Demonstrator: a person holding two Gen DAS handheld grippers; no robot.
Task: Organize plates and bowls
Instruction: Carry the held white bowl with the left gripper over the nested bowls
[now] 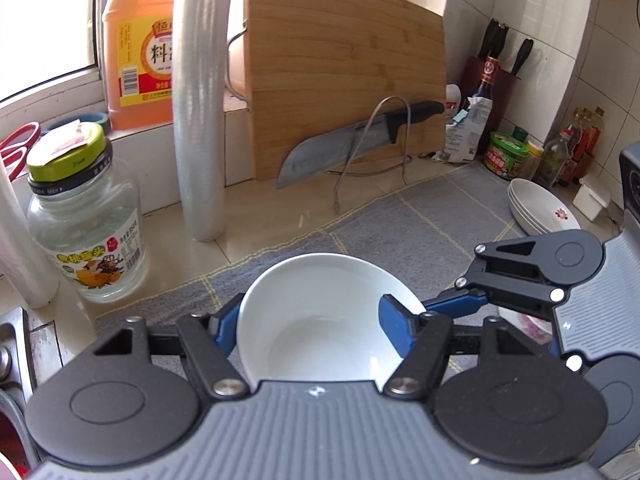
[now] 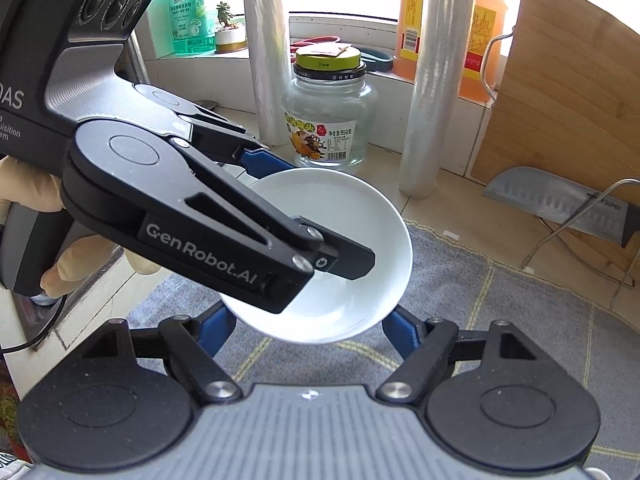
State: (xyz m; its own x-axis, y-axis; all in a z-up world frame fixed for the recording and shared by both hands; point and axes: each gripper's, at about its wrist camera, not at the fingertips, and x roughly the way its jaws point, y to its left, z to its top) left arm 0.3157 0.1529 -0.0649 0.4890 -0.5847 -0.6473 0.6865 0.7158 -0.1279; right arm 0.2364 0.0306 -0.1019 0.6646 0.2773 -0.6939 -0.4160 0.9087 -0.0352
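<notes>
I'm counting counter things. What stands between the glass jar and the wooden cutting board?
A tall roll of clear wrap stands between the glass jar and cutting board, in the left wrist view.

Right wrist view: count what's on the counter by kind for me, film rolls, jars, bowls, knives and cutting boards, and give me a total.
film rolls: 2
jar: 1
bowl: 1
knife: 1
board: 1
Total: 6
</notes>
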